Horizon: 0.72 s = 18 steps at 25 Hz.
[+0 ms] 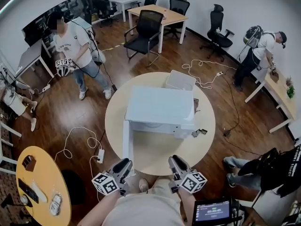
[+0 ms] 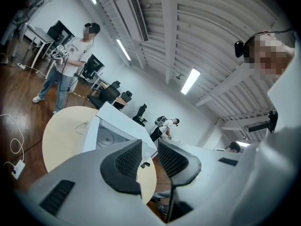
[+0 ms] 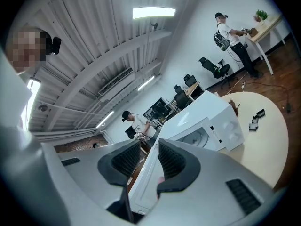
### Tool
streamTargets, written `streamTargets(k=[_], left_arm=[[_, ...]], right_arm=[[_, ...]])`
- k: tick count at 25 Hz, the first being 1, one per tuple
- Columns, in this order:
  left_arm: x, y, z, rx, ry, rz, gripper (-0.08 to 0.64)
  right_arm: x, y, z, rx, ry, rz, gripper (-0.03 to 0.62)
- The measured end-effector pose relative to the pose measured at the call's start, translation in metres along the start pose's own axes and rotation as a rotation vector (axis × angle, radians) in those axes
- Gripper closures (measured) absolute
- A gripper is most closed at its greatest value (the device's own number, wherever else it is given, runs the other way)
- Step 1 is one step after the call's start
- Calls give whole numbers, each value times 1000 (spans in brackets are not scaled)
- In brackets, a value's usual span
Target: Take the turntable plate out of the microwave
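Microwave (image 1: 160,108) open, turntable plate (image 2: 107,138) apparently inside

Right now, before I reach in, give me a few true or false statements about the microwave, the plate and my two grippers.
1. The microwave has its door open. True.
2. The turntable plate lies out on the table. False: it is inside the microwave.
3. The left gripper and the right gripper both have their jaws apart, with nothing held. True.
4. The table under the microwave is square. False: it is round.
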<state>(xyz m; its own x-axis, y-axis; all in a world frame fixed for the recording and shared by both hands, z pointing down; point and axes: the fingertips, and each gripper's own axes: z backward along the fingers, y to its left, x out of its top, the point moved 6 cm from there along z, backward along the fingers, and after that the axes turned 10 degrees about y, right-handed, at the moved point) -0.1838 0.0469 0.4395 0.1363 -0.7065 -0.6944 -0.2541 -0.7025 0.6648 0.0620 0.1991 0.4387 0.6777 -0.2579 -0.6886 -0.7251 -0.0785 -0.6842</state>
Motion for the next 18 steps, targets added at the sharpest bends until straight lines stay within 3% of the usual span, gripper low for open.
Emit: streamTargets(k=[6,18], left_arm=[[7,-14,-23,68,-39,10,463],[20,-54,-77,130,-108,33,463]], right_arm=[[19,-13,-10,55,70,-5,469],[81,-51,-21,107,204,87,470]])
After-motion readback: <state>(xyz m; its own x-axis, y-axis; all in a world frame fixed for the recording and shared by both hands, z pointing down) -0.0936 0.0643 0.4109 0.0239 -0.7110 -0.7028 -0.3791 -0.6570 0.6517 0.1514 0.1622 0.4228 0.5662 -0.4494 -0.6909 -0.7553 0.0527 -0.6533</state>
